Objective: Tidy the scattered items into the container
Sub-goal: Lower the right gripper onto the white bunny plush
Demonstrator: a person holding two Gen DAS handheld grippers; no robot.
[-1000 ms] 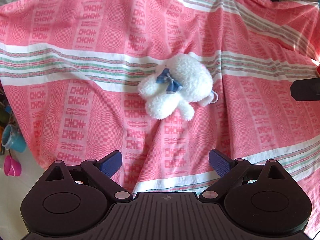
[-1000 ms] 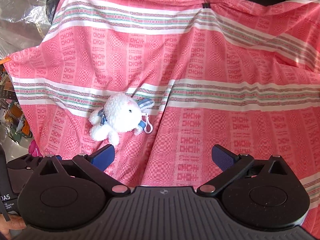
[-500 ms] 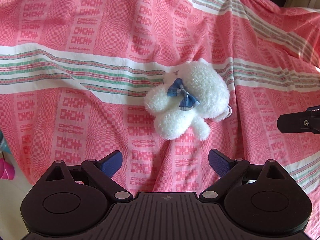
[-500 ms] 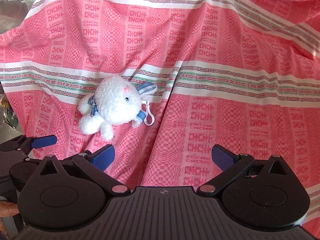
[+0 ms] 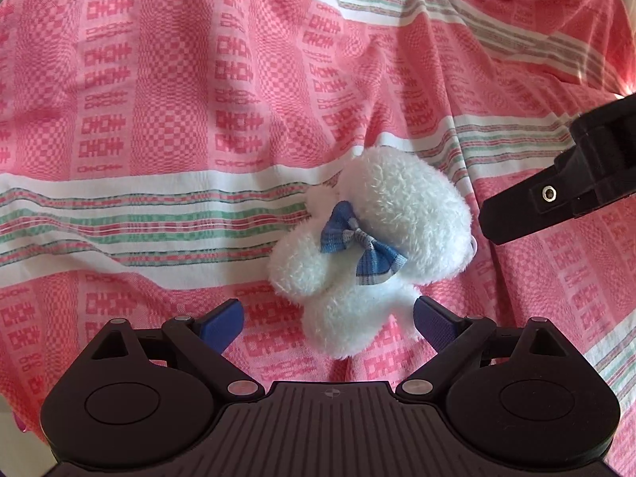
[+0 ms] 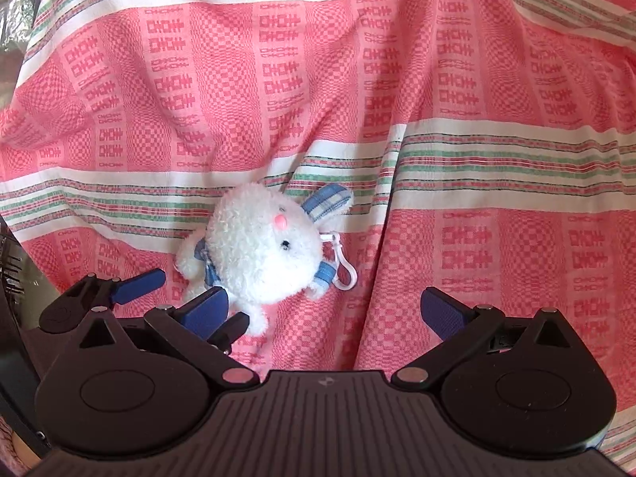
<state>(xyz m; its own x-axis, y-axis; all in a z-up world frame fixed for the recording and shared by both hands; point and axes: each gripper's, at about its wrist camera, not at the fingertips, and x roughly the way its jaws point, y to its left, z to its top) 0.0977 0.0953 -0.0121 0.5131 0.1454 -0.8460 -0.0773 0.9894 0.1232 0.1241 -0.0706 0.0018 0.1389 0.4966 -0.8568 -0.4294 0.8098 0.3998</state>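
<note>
A white plush bunny (image 5: 373, 246) with a blue plaid bow and a white clip lies on the pink patterned cloth (image 5: 159, 119). My left gripper (image 5: 326, 322) is open, its blue pads on either side of the bunny's lower end, not closed on it. In the right wrist view the bunny (image 6: 262, 246) lies left of centre. My right gripper (image 6: 324, 312) is open and empty, to the right of the bunny. The left gripper (image 6: 175, 298) shows there beside the toy. No container is in view.
The cloth is wrinkled, with white, green and red stripes (image 6: 497, 159) across it. A finger of the right gripper (image 5: 556, 194) juts in at the right edge of the left wrist view. Clutter shows at the upper left edge (image 6: 16, 8) of the right wrist view.
Both grippers have moved closer to the bunny. The left gripper's pads now flank the toy's lower end. Both stay open.
</note>
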